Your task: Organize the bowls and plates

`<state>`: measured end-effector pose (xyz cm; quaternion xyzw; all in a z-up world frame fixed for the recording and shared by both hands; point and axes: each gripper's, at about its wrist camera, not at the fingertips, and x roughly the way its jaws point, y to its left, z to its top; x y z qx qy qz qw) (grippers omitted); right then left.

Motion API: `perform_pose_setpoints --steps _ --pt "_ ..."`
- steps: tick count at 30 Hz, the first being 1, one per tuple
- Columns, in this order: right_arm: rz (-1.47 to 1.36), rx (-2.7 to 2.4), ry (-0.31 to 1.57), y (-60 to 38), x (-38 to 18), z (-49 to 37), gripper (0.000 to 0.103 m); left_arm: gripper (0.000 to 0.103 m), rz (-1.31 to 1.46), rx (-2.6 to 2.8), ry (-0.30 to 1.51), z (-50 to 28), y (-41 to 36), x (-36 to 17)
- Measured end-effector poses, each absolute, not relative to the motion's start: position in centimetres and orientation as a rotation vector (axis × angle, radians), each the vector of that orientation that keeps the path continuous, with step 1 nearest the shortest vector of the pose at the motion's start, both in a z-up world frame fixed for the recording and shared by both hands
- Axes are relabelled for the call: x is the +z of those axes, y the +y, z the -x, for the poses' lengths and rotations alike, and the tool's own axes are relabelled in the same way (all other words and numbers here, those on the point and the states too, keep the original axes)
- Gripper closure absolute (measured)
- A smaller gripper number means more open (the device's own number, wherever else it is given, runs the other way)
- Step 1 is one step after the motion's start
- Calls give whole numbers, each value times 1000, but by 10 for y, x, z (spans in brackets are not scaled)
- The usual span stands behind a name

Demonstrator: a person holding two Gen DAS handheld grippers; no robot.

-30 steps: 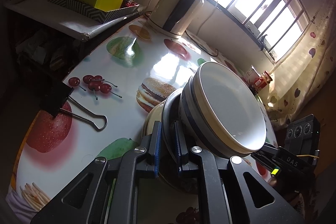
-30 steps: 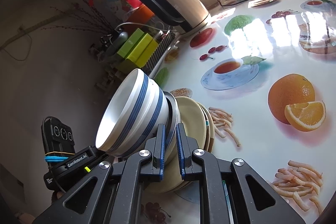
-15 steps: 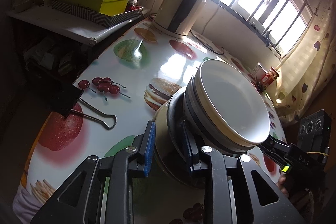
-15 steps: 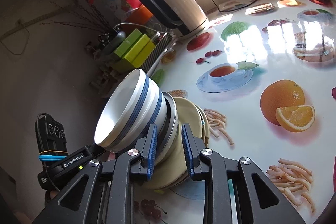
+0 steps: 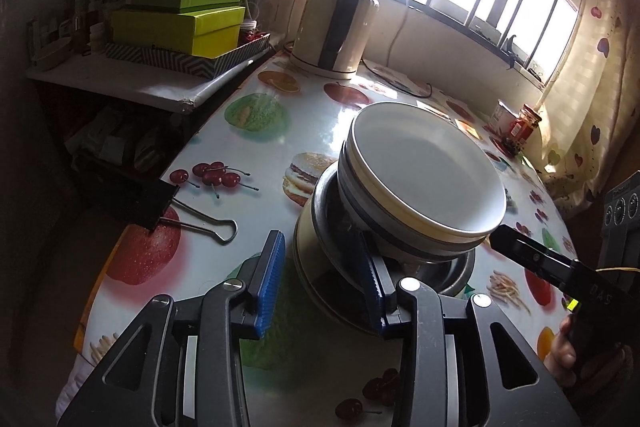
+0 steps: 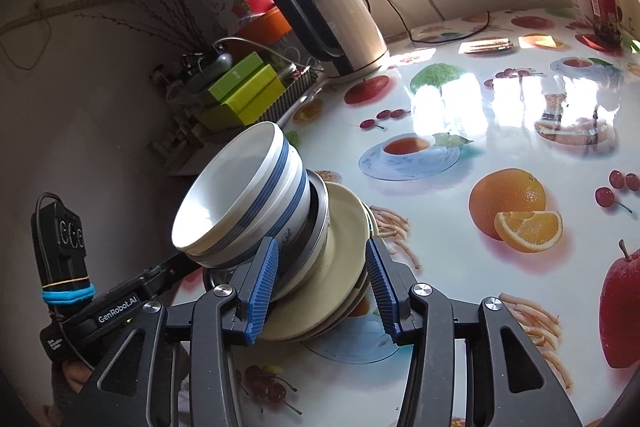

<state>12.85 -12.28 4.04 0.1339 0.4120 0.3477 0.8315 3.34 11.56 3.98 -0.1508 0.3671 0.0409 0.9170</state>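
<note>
the left gripper (image 5: 320, 279) has just been opening; its blue-padded jaws stand apart on either side of the near rim of the stack, the left pad clear of it, the right one close against the metal dish, too dark to tell whether it touches. the right gripper (image 6: 320, 287) has likewise just been opening, its jaws spread to both sides of the cream plates (image 6: 332, 267), with a gap showing at each pad.

the stack sits on the tabletop: cream plates at the bottom, a metal dish (image 5: 324, 211) on them, and two white bowls with blue bands (image 5: 420, 179) nested on top. each view shows the other handheld gripper reaching in at the stack's far side.

the table (image 5: 248, 219) is covered with a glossy cloth printed with fruit and food. a black binder clip (image 5: 160, 203) lies on it left of the stack. an electric kettle (image 5: 340, 23) stands at the far edge below the window, beside green boxes (image 5: 180, 23) on a shelf. a red jar (image 5: 524, 123) stands far right.
</note>
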Motion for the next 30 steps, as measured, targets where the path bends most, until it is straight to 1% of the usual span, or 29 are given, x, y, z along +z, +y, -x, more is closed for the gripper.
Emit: perform_pose_setpoints --steps 4,14,19,23,30 --pt "-259 716 856 -125 45 -122 52 61 275 96 750 -28 108 43" --pt "-170 665 825 -128 52 -101 44 61 173 147 753 -10 89 42" --pt "-97 632 806 -126 52 -83 44 60 155 149 769 -5 83 38" --pt "-49 597 802 -126 51 -70 38 60 115 155 780 1 74 36" --pt "-14 546 816 -128 45 -57 34 60 99 165 812 8 67 25"
